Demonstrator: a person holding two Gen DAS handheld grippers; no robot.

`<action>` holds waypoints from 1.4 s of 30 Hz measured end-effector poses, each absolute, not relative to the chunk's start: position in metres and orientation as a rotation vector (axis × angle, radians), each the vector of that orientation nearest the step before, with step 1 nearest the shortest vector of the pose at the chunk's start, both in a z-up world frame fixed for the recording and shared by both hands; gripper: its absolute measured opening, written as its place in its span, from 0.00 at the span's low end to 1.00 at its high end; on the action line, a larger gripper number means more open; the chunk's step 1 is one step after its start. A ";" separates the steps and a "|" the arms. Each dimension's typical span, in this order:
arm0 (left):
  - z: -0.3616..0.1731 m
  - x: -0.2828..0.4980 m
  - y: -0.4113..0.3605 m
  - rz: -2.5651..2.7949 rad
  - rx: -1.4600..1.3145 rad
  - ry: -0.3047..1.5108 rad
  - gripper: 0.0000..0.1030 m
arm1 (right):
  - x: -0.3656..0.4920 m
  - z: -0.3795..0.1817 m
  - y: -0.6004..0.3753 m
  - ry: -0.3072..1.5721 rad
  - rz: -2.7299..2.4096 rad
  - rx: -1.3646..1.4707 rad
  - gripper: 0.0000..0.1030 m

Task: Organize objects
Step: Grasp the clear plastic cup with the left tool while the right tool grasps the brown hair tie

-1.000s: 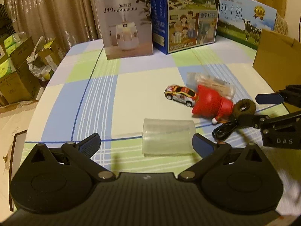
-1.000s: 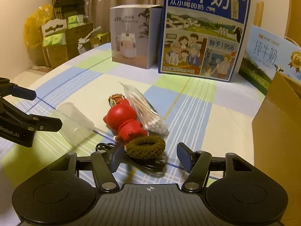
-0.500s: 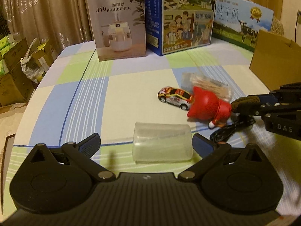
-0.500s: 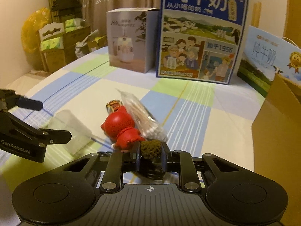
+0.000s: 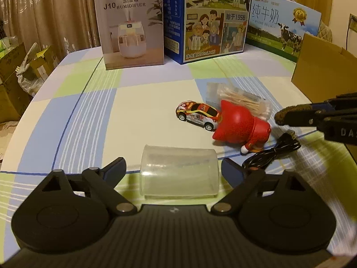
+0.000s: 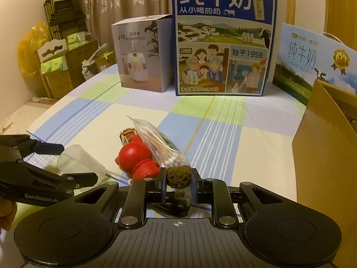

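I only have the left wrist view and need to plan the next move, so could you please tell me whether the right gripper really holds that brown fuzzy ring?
Observer: Yes. In the right wrist view the right gripper is shut on the brown fuzzy ring, which is pinched between both pads.
Operator: Thank you. Is the black cable caught as well?
Observer: No. The black cable lies below the jaws, outside the pads, with its plug just under the ring.
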State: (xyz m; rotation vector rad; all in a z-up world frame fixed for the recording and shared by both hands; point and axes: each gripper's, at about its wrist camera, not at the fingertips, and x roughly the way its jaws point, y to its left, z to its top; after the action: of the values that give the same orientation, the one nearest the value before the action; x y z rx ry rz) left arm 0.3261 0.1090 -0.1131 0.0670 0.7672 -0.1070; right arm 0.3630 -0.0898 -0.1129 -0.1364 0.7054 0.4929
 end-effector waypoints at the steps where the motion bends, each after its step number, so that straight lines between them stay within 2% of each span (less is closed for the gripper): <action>1: -0.114 0.326 0.108 -0.104 0.071 0.767 0.86 | 0.363 -0.112 -0.091 0.707 0.492 -0.132 0.17; 7: -0.119 0.328 0.108 -0.098 0.076 0.786 0.81 | 0.365 -0.110 -0.095 0.714 0.491 -0.113 0.17; 10: -0.119 0.328 0.109 -0.099 0.062 0.800 0.66 | 0.366 -0.108 -0.097 0.717 0.487 -0.099 0.17; 26: -0.102 0.323 0.112 -0.090 -0.051 0.828 0.66 | 0.357 -0.088 -0.106 0.684 0.470 -0.059 0.17; 33: -0.071 0.304 0.103 -0.073 -0.057 0.790 0.66 | 0.334 -0.067 -0.117 0.629 0.447 -0.084 0.17; 42: -0.025 0.250 0.062 -0.082 -0.005 0.739 0.66 | 0.259 -0.030 -0.141 0.568 0.392 -0.097 0.17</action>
State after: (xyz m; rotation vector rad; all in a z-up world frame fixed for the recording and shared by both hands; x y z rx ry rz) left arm 0.2500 0.0615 -0.0251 -0.0049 0.7386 -0.0819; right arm 0.2587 -0.1408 -0.0297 -0.0966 0.5684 0.3918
